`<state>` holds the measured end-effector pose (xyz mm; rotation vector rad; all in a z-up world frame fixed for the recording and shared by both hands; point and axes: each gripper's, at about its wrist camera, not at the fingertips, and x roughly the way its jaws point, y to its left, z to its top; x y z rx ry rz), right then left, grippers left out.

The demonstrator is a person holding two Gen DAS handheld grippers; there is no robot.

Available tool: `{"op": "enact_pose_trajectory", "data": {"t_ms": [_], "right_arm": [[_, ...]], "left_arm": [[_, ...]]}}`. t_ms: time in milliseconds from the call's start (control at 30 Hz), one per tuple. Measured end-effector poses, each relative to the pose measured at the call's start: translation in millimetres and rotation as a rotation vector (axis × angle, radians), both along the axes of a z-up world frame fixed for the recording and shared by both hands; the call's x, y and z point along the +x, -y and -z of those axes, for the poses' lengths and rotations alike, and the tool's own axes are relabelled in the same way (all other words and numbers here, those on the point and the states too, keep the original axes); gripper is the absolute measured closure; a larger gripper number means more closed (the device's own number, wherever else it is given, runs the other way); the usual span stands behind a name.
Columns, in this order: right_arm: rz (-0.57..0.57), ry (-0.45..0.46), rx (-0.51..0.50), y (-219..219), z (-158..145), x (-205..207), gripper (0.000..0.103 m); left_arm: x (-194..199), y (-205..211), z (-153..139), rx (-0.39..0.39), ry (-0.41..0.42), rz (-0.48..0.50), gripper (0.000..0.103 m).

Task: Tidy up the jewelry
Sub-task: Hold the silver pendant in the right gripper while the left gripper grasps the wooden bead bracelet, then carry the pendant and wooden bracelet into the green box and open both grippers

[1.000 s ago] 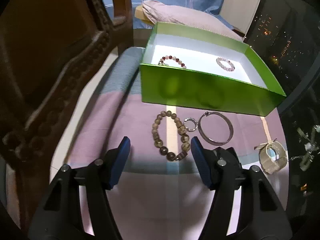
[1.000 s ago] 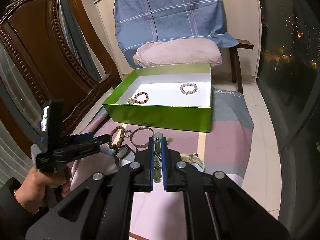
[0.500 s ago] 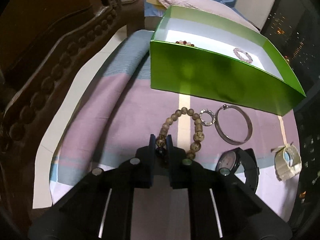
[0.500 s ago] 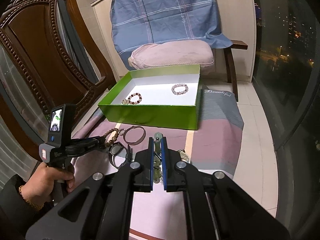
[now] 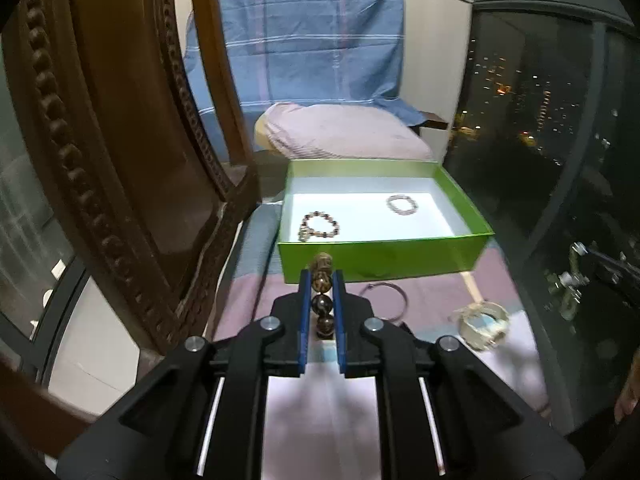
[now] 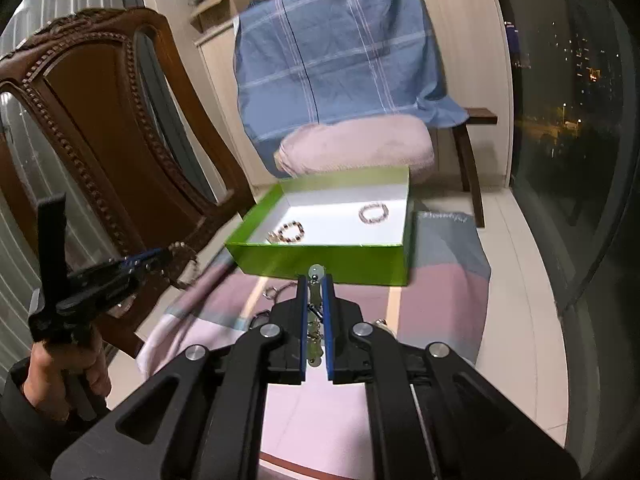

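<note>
Jewelry was partly sorted: two beaded bracelets lay in the open green cardboard box (image 5: 384, 258); the left gripper (image 5: 322, 280) was clamped on a brown bead bracelet (image 5: 321, 280), the right gripper (image 6: 315, 284) on a pale green pendant chain (image 6: 315, 274), while a silver metal bangle (image 5: 394, 294) waited on the mat.

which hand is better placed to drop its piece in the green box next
Left, though only narrowly. Both tongs are shut on jewelry: the left tongs hold the brown bead bracelet, lifted and lined up with the green box. The right tongs hold a pale green chain and look slightly farther back.

Brown bead bracelet (image 5: 321, 280) lifted, clamped.
</note>
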<state>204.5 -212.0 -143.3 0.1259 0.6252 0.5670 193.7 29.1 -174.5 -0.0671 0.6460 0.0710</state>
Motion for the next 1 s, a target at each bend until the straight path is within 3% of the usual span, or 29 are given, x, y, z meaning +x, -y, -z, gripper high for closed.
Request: {"op": "enact_pose_trajectory", "data": {"t_ms": [200, 1000], "right_arm": [[0.014, 0.026, 0.013, -3.6, -4.4, -7.3, 0.096], [0.016, 0.020, -0.027, -15.8, 2.8, -6.9, 0.096]], "left_arm": [[-4.9, 2.3, -1.6, -0.054, 0.002, 0.007, 0.092], [-8.3, 10.0, -0.9, -0.045, -0.004, 0.052, 0.092]]}}
